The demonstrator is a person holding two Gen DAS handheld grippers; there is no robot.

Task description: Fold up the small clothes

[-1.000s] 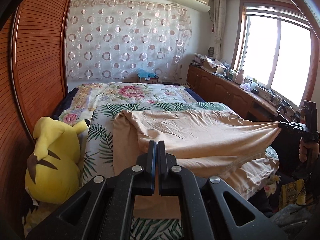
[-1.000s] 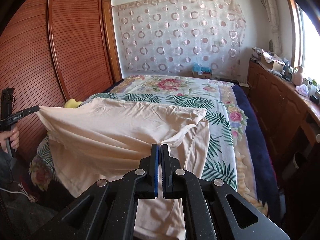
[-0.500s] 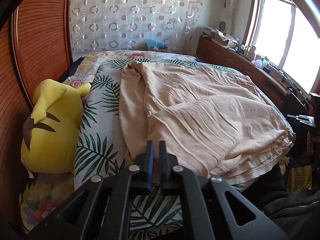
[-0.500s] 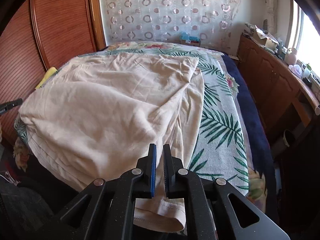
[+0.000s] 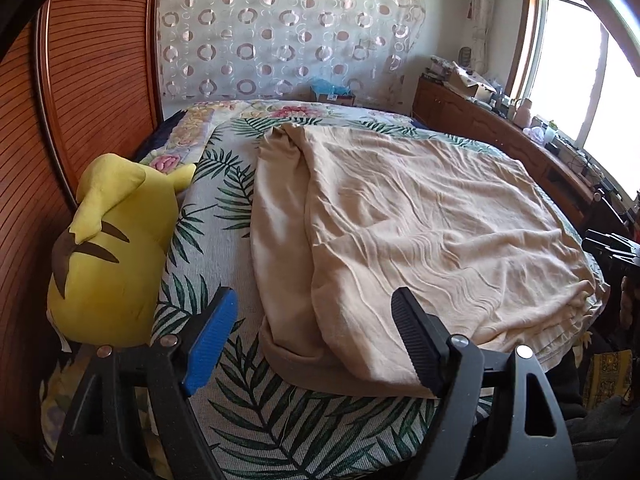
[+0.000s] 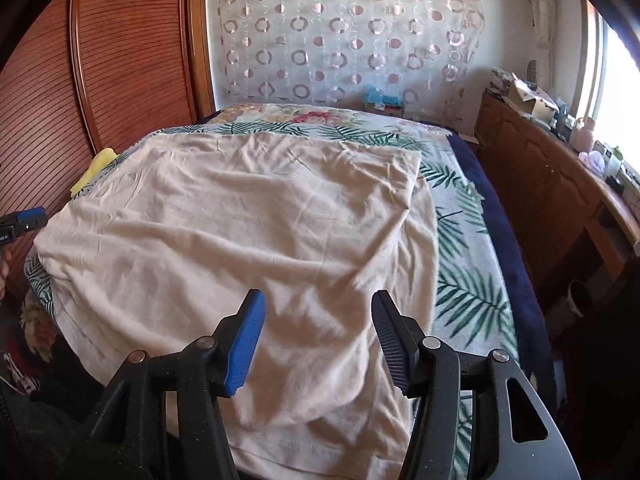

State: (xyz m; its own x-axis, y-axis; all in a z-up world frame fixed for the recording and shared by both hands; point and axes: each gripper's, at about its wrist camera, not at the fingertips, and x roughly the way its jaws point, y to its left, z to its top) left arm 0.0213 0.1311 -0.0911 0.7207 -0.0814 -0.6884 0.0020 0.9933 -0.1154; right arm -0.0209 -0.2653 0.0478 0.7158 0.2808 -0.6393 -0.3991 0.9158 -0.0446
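Note:
A beige garment [image 5: 420, 232] lies folded over on the leaf-print bedspread [image 5: 224, 216], its near edge at the foot of the bed. My left gripper [image 5: 316, 328] hovers over the garment's near left corner, jaws opening, pads clear of the cloth. In the right wrist view the same garment [image 6: 240, 232] spreads across the bed, and my right gripper [image 6: 316, 328] stands over its near right part, jaws opening, nothing pinched. The right gripper [image 5: 612, 248] also shows at the right edge of the left view; a fingertip [image 6: 28, 218] of the left shows at the left edge of the right view.
A yellow plush toy [image 5: 112, 248] sits at the bed's left edge against the wooden wardrobe [image 5: 80, 80]. A wooden cabinet [image 6: 552, 184] with clutter runs along the right under the window. A dotted curtain [image 6: 340, 32] hangs behind the bed.
Both grippers came down with the stretched garment, then let it go and opened. The cloth now lies slack on the bed.

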